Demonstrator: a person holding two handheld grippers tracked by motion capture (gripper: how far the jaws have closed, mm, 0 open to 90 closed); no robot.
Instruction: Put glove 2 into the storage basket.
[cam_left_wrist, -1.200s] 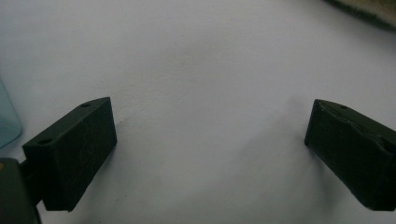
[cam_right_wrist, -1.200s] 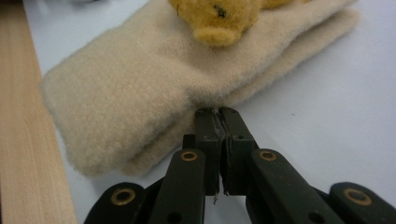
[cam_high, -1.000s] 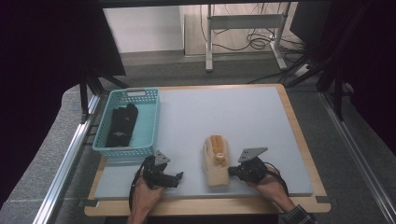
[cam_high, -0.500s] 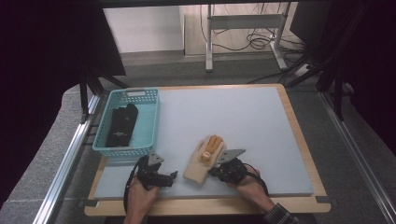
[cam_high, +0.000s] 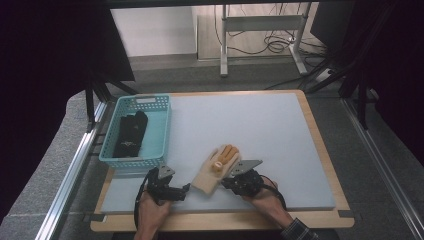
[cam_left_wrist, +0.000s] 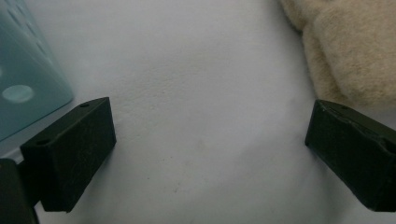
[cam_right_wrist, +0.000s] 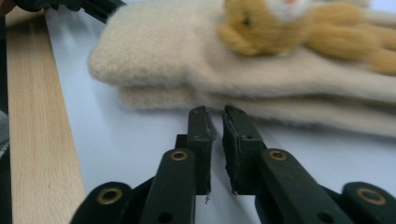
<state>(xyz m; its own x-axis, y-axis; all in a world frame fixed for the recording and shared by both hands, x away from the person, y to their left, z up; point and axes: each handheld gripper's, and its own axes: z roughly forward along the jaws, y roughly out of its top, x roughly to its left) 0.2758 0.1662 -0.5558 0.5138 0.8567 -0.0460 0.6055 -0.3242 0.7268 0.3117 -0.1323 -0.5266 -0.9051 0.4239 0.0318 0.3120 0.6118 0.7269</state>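
The fingers of the right gripper (cam_right_wrist: 215, 116) are sitting nearly closed, gripping nothing, just beside the cream glove (cam_right_wrist: 196, 60); the left gripper (cam_left_wrist: 205, 135) is gaping wide beside the glove's cuff; the glove is lying on the bench (cam_high: 260, 125); no writing is showing.

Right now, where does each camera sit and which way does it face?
High view: above the near edge, looking forward and down on the table; both hands, left gripper and right gripper show.
Left gripper view: low over the mat, between its wide-open jaws, basket at left.
Right gripper view: low, along nearly closed jaws toward the glove.
Shared: the glove appears in all three.
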